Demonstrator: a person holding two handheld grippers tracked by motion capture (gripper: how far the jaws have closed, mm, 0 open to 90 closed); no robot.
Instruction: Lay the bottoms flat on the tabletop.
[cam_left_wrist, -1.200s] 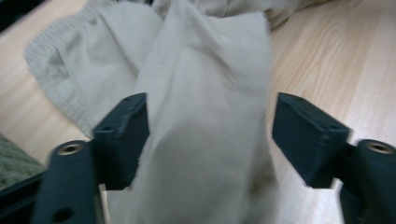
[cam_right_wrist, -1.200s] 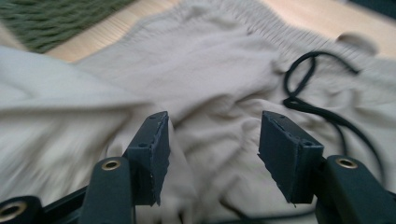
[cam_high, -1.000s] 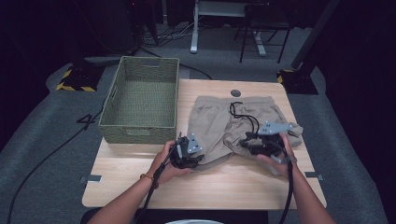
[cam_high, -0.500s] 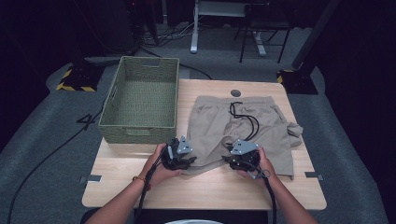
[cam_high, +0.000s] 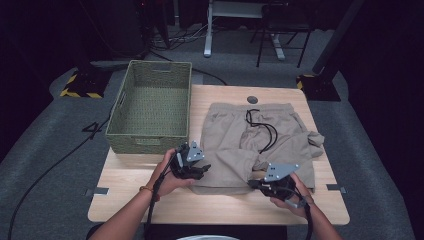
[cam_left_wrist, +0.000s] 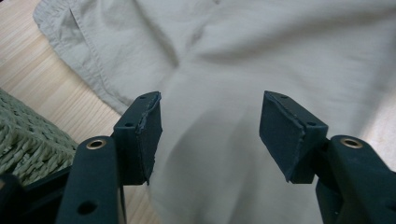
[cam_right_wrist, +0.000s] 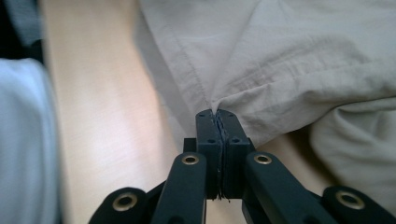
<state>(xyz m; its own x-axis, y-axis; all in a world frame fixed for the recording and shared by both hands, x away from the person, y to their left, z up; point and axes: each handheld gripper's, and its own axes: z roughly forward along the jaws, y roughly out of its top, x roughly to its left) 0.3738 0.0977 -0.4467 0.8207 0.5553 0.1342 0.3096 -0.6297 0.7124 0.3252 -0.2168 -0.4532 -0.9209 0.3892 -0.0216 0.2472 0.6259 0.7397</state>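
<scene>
Right gripper view, nearest first: the right gripper (cam_right_wrist: 217, 114) has its jaws pressed together on a pinch of hem of the beige shorts (cam_right_wrist: 289, 60), a small peak of cloth standing up between the pads. They have just been closing, and half a second ago this hand sat farther up on the cloth, toward 11 o'clock; it now grips the near leg edge at about 5 o'clock on the table (cam_high: 150, 200). My reading: one corner is secured for a fold or lift.

Next out, the left gripper (cam_left_wrist: 210, 126) has just been opening; its pads stand well apart over the fabric, holding nothing, at about 7 o'clock of the shorts.

Farther off, the green woven basket (cam_high: 150, 107) stands at 10 o'clock, apart from the shorts.

Whether cloth lies doubled beneath the right pads is hard to tell; motion blur softens the left gripper view's right side.
</scene>
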